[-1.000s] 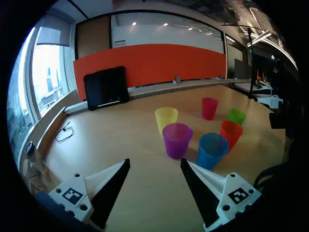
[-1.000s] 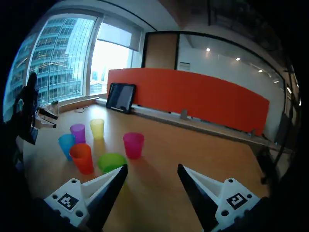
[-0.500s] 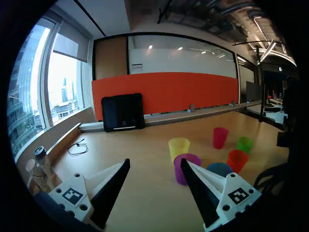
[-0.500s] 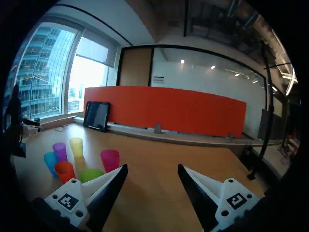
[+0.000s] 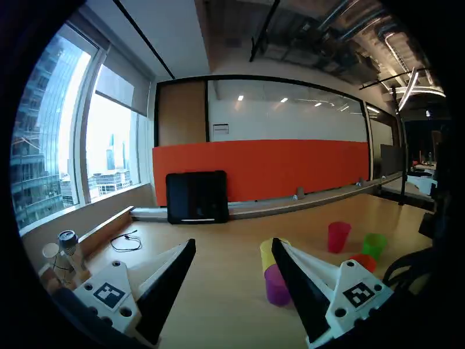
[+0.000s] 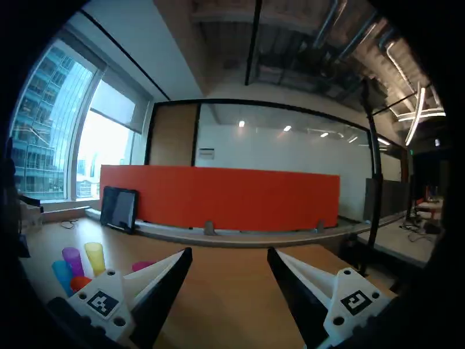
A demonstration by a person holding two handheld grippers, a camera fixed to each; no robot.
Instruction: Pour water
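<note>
- An office high in a tower: tall windows (image 5: 52,151) look out on other glass high-rises
- A long pale wooden table (image 5: 232,285) runs along an orange partition (image 5: 261,168), with a glass wall (image 5: 285,119) above and behind it
- A dark tablet screen (image 5: 196,196) leans against the partition, with a cable (image 5: 125,241) lying near it
- Overhead are bare pipes and ducts (image 6: 325,41) and strip lights (image 6: 419,110); more desks (image 6: 407,235) stand off to one side
</note>
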